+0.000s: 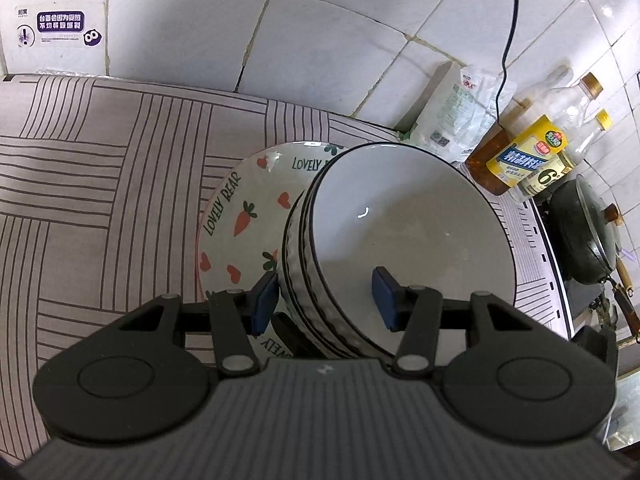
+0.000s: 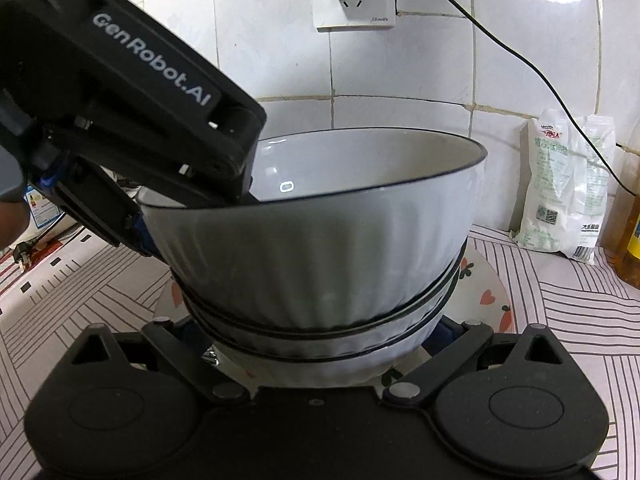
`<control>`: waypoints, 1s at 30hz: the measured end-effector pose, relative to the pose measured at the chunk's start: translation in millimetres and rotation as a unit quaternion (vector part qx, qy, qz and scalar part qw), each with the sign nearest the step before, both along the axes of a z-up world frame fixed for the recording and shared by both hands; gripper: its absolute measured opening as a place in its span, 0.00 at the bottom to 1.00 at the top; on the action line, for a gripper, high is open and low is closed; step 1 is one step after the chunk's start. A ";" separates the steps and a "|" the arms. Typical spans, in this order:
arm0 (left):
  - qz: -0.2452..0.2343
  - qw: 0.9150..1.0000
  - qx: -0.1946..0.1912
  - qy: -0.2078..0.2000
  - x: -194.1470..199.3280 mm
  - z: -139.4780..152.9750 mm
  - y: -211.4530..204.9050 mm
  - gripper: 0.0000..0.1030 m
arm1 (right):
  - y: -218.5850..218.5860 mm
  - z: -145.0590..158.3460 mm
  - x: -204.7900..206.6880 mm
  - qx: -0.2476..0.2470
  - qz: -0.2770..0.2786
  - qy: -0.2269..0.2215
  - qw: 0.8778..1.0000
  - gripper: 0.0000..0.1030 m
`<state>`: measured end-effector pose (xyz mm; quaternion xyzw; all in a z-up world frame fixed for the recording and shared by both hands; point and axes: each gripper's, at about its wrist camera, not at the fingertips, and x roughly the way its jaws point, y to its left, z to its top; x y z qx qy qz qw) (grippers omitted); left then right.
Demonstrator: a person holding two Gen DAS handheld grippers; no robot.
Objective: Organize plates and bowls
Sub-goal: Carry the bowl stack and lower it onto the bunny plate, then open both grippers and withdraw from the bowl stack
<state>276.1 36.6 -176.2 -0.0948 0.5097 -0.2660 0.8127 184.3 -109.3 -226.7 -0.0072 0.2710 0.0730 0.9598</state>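
A stack of three white ribbed bowls [image 1: 400, 220] with black rims stands tilted over a "Lovely Bear" plate [image 1: 240, 208] printed with carrots and hearts. My left gripper [image 1: 324, 298] straddles the stack's near rim, one blue pad outside the wall and one inside the top bowl, closed on it. From the right wrist view the same stack [image 2: 320, 248] fills the middle, with the left gripper [image 2: 192, 212] clamped on its left rim. My right gripper [image 2: 316, 336] holds the lowest bowl by its sides, its pads mostly hidden. The plate [image 2: 488, 296] shows beneath; the stack's base is hidden.
A striped cloth [image 1: 100, 180] covers the counter against a tiled wall. Oil and vinegar bottles [image 1: 528, 152] and a white bag [image 1: 452, 120] stand at the back right, beside a lidded black pan [image 1: 588, 232]. A cable hangs from the wall socket [image 2: 352, 0].
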 end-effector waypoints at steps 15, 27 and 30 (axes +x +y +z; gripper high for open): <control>0.006 1.000 -0.005 -0.009 -2.1 -2.2 -1.2 0.48 | -2.8 -8.1 9.2 0.006 0.005 0.007 1.000 0.98; 0.052 0.995 0.045 -0.075 -31.2 21.0 0.5 0.55 | -3.2 17.3 -16.0 -0.034 0.016 0.028 0.999 0.98; 0.069 0.991 0.065 -0.090 -44.9 35.2 2.3 0.60 | -11.7 29.3 -36.3 -0.023 0.004 0.022 0.999 0.98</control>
